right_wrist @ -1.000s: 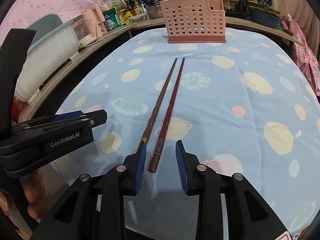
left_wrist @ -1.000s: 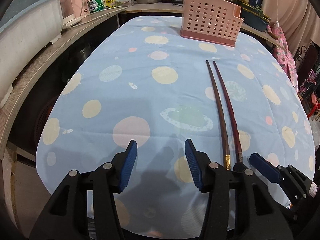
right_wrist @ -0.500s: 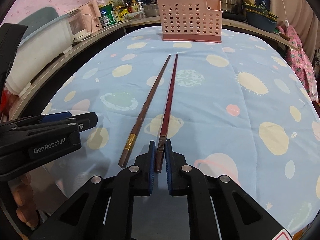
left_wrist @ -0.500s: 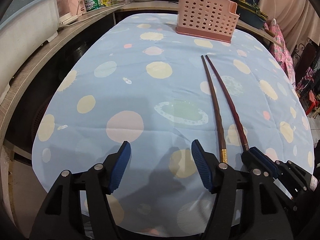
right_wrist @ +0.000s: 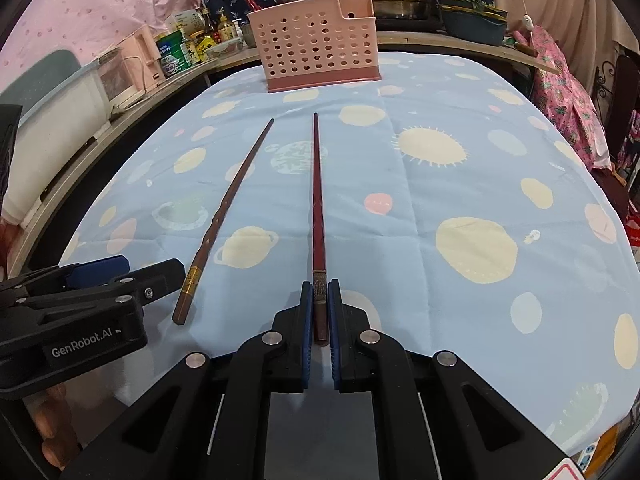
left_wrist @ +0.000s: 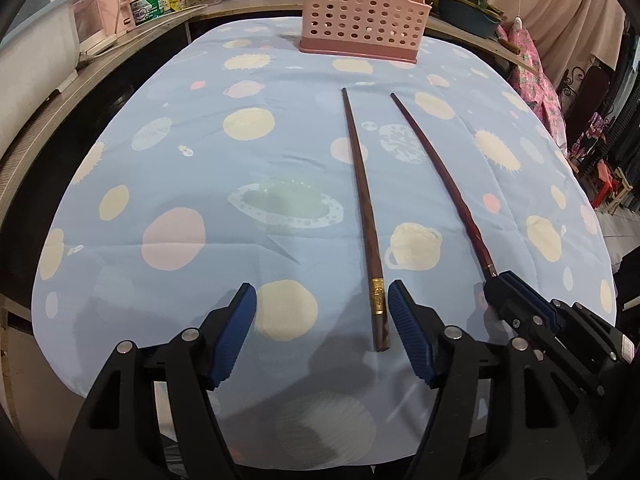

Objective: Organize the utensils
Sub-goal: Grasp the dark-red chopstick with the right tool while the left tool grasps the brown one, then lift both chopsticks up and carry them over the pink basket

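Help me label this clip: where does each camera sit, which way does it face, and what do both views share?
Left wrist: rides the left gripper, facing along its open fingers across the blue tablecloth to the pink basket; the right gripper shows at lower right.
Right wrist: rides the right gripper, shut on the red chopstick, facing the basket; the left gripper shows at lower left.
Shared: the basket, the tablecloth, the red chopstick, the brown chopstick.

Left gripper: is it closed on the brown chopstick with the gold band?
No: the left gripper is open, and the brown chopstick lies on the tablecloth just inside its right finger, ungripped.
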Available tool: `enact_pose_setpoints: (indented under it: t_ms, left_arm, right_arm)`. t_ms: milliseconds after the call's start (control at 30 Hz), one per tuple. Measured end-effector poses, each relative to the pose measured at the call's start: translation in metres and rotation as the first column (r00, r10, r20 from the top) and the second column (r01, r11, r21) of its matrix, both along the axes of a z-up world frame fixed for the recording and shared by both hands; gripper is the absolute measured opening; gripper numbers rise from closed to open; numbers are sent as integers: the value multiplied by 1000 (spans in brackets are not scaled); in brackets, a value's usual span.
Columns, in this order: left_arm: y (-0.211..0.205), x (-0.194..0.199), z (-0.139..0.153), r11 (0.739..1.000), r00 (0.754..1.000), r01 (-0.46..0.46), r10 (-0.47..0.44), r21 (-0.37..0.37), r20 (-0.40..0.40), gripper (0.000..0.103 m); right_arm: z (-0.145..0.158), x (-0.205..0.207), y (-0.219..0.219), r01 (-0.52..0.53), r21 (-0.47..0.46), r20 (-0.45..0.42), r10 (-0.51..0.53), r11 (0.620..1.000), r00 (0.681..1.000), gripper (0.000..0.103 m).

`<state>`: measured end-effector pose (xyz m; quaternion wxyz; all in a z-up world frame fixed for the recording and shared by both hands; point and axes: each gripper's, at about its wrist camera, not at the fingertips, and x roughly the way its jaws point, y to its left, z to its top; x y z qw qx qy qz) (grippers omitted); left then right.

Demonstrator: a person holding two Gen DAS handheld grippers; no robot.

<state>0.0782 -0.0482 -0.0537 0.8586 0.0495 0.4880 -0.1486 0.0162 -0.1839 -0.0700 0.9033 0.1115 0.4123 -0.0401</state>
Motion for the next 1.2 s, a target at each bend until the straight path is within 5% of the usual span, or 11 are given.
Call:
enact_pose_setpoints:
  t_ms: [233,600,967,1200]
  left_arm:
    - [-6,0,-3,1000,1000,2,-3,22,21,60]
    - [-6,-3,-1,1000,1000,23,-23,7,9,9]
    - [-1,-6,3,1000,1000,19,-19,-15,-22,7]
    - [11,-11,29,998,1000,9,-8,-56,12,7]
  right_arm:
    - [0,0,0,0,8,2,0,1000,1000,7]
    - [0,-1,0,0,13,3,0,1000,1000,7]
    - [2,-5,0,-2,37,9,1,999,1000,7]
    - [19,-12,-5,0,65,49,-3,998,999,7]
